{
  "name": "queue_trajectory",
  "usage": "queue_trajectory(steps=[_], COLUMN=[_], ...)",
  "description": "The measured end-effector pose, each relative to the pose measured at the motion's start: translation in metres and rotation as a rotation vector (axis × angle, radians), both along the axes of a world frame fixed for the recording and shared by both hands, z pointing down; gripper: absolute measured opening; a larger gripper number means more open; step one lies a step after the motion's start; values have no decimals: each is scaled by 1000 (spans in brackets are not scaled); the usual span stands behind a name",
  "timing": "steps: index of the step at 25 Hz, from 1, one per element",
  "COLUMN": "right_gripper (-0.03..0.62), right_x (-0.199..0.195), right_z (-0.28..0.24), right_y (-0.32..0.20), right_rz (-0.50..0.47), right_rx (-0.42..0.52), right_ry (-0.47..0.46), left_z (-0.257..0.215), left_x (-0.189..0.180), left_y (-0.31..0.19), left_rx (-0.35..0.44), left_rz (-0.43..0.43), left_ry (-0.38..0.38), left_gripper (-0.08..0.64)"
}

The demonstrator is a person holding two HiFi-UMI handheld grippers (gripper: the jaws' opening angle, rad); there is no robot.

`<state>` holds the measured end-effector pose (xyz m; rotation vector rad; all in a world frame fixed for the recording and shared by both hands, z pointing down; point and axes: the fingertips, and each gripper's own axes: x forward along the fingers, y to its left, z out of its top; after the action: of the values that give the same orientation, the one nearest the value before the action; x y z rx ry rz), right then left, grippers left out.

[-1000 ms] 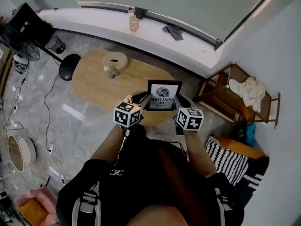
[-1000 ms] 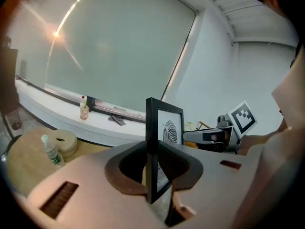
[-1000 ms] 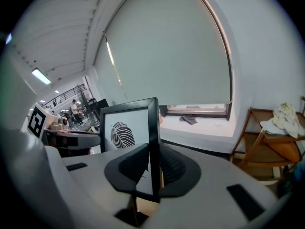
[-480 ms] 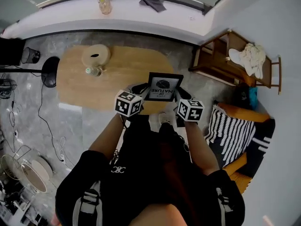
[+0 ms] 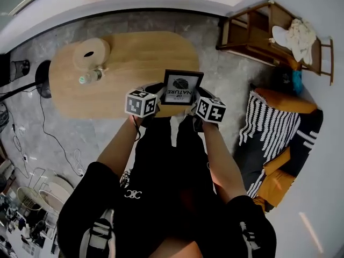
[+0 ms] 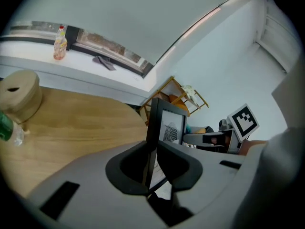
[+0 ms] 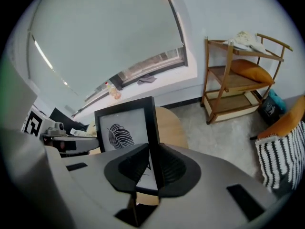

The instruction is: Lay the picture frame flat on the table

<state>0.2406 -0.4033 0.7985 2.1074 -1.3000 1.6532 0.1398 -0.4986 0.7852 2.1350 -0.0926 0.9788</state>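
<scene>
The left gripper (image 6: 151, 168) is clamped on the left side rail of the black picture frame (image 5: 181, 87), its 2 dark pads pressed to front and back of the moulding, and the right gripper (image 7: 153, 168) is closed the same way on the right rail, so the frame hangs between the 2 tools with its leaf print facing the person. It is upright or leaning only slightly back, at the near, right-hand end of the oval wooden table (image 5: 134, 52). From the head view it is hard to tell whether its lower edge touches the tabletop or sits just above it. To do this step well, both grippers should move as 1 unit, since any twist of one against the other would rack the thin rails or let a pad slip off the narrow edge. A sound way is to bring the bottom edge down to the wood first, then tip the top away or toward the person around that edge, keeping the grip firm until the back is nearly down. The pads wrap the rails front and back, so the lower pads will likely meet the table before the frame is fully flat; the jaws should be eased apart just then, both sides together, so the frame settles and does not drop. The plastic bottle (image 5: 90, 77) and the round wooden holder (image 5: 88, 52) stand well apart at the far left, so the landing spot is free.
</scene>
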Motion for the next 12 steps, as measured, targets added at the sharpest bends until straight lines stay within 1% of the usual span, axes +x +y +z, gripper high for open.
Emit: queue_trajectory(steps=[6, 8, 10, 12], right_gripper=[83, 84, 84, 84], right_x=[-5, -6, -5, 1], right_z=[87, 113, 139, 163], right_y=[6, 13, 16, 14], right_rz=[26, 27, 22, 15], right_rx=[-71, -100, -136, -162], right_ry=[-77, -106, -114, -114], left_z=[80, 106, 134, 160], left_x=[-1, -3, -5, -1], left_y=[2, 9, 13, 12], left_rx=[-48, -75, -100, -104], left_rz=[12, 20, 26, 28], left_ry=[-82, -108, -133, -147], left_gripper=[77, 75, 74, 73])
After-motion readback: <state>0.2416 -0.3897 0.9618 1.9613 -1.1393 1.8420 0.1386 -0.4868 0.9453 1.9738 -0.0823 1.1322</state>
